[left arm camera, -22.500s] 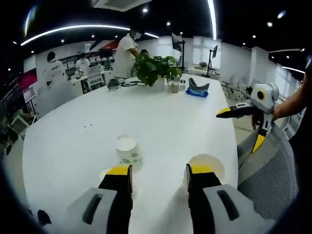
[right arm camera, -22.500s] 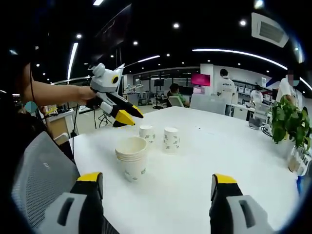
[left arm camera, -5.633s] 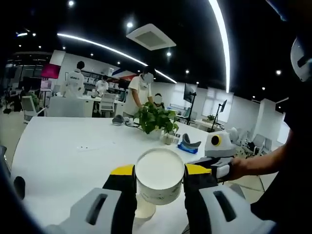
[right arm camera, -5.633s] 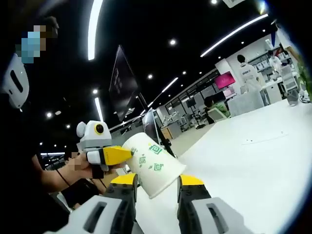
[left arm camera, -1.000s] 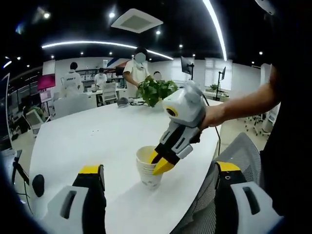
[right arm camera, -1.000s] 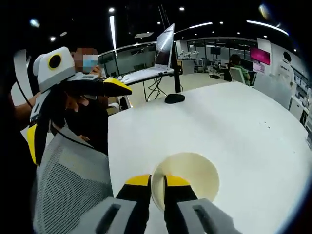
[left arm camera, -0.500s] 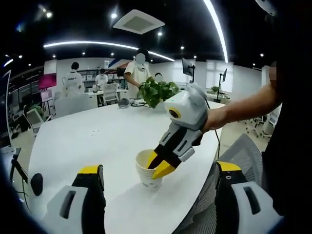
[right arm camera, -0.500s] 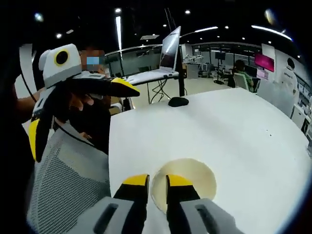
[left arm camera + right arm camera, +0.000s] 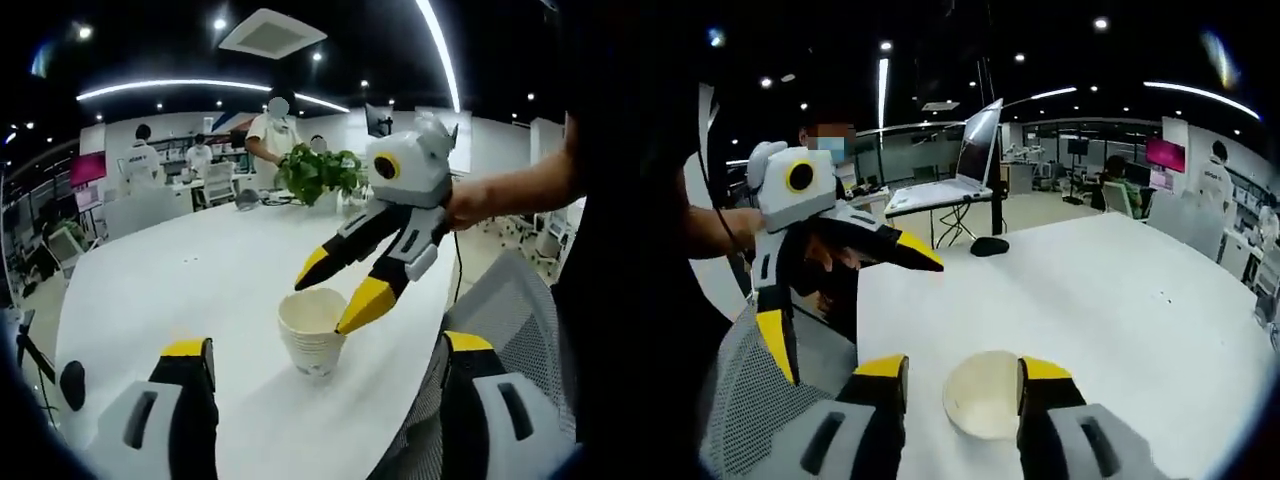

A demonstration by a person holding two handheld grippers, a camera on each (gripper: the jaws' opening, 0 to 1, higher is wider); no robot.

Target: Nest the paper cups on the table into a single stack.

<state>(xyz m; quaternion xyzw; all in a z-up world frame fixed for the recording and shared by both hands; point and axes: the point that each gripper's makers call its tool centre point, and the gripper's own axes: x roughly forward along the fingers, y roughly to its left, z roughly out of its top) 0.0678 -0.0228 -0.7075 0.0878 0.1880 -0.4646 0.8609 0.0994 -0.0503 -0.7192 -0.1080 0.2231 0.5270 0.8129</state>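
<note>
A stack of nested white paper cups (image 9: pixel 313 340) stands upright on the white table (image 9: pixel 190 270), near its edge. My left gripper (image 9: pixel 325 350) is wide open, low and short of the stack, with nothing in it. My right gripper (image 9: pixel 335 292) comes in from the right and hovers just above the stack's rim, its yellow-tipped jaws apart. In the right gripper view I look down into the stack (image 9: pixel 982 395), which sits between the open jaws of my right gripper (image 9: pixel 962 370) without being clamped. The left gripper (image 9: pixel 850 300) shows on the left there, open.
A grey mesh chair (image 9: pixel 505 300) stands at the table's edge by the stack. A potted plant (image 9: pixel 318 172) sits at the far end of the table. A mouse (image 9: pixel 990 246) lies at another edge, with a laptop (image 9: pixel 960 160) on a stand beyond. People stand at distant desks.
My right gripper has opened, let go of the stack's rim and lifted a little clear of it. The stack stays on the table. My left gripper stays open.
</note>
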